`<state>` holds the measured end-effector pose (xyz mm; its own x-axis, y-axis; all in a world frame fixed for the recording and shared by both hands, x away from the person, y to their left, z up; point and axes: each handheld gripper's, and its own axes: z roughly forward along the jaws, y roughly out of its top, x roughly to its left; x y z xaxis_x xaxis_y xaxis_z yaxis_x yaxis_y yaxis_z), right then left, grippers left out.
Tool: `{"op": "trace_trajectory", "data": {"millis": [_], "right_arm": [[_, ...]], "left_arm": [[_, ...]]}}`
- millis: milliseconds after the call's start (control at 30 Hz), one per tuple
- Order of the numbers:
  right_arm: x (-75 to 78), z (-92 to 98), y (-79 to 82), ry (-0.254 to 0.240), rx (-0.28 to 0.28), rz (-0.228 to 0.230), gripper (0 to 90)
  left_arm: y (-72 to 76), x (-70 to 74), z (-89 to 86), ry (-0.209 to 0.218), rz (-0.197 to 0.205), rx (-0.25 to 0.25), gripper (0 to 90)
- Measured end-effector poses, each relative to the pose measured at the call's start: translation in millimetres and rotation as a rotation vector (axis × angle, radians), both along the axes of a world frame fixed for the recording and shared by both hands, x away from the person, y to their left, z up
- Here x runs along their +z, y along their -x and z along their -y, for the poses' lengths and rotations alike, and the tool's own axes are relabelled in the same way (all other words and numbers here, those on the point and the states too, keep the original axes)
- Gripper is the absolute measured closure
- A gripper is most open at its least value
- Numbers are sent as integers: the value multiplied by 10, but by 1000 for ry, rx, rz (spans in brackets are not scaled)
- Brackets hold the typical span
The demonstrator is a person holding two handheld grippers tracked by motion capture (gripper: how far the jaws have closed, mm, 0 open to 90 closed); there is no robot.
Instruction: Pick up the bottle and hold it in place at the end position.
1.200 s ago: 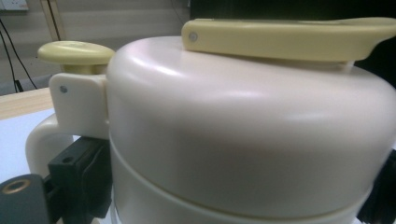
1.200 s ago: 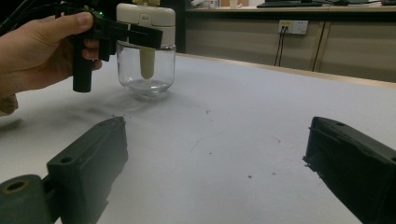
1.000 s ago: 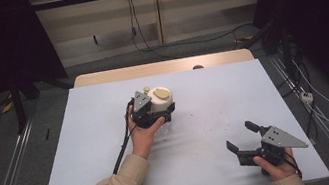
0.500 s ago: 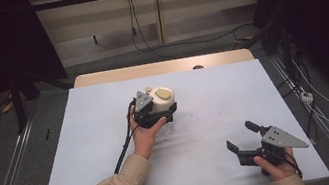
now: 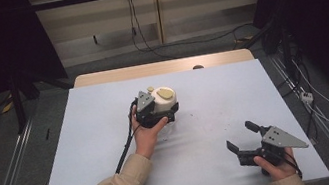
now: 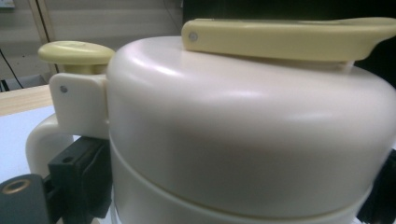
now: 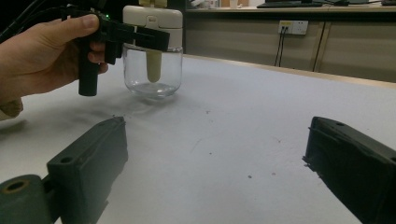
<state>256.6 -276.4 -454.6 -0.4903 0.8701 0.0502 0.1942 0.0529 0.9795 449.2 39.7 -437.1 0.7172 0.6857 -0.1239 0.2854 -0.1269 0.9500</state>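
- We judge the step in hand to be a grasp of the cream plastic lid (image 5: 164,103) atop the clear glass jar (image 7: 152,71), which stands upright near the middle of the pale grey worktop (image 5: 86,151).
- The left gripper (image 5: 155,116) has its fingers (image 6: 81,175) closed against the lid's sides.
- The right gripper (image 5: 244,141) rests well apart, its fingers (image 7: 88,161) spread wide and holding nothing.
- Next, we expect it must steady the glass.
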Motion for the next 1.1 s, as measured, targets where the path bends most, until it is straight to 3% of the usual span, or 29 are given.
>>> {"op": "trace_trajectory", "data": {"millis": [1100], "right_arm": [[0, 10, 10, 1, -5, -1, 50]], "left_arm": [[-3, -53, 100, 4, -16, -17, 63]]}}
